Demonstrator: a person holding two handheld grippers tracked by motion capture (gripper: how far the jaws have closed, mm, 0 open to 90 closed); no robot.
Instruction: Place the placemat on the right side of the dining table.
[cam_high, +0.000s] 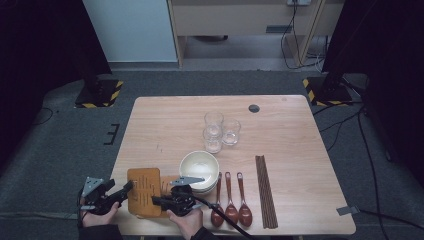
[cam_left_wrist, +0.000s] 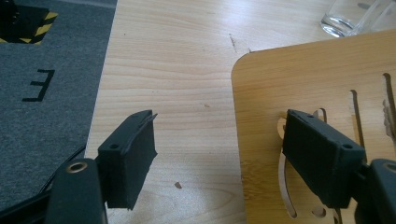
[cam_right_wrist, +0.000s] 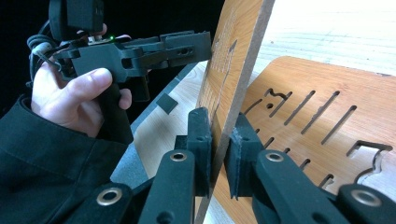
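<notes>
A slotted wooden board (cam_high: 144, 192) stands tilted up at the table's front left, over a second slotted board (cam_right_wrist: 317, 93) that lies flat. My right gripper (cam_right_wrist: 219, 135) is shut on the raised board's (cam_right_wrist: 233, 56) lower edge, one pad on each face. My left gripper (cam_left_wrist: 222, 123) is open: one jaw is over bare table, the other in front of the board (cam_left_wrist: 289, 74). In the high view the left gripper (cam_high: 126, 190) meets the board's left edge and the right gripper (cam_high: 158, 201) its right side. A hand (cam_right_wrist: 70, 93) holds the left gripper.
A white bowl (cam_high: 199, 167) sits just right of the boards. Three brown spoons (cam_high: 231, 200) and dark chopsticks (cam_high: 265, 192) lie further right. Three clear glasses (cam_high: 220, 131) stand mid-table. The table's left edge (cam_left_wrist: 100, 107) drops to grey floor.
</notes>
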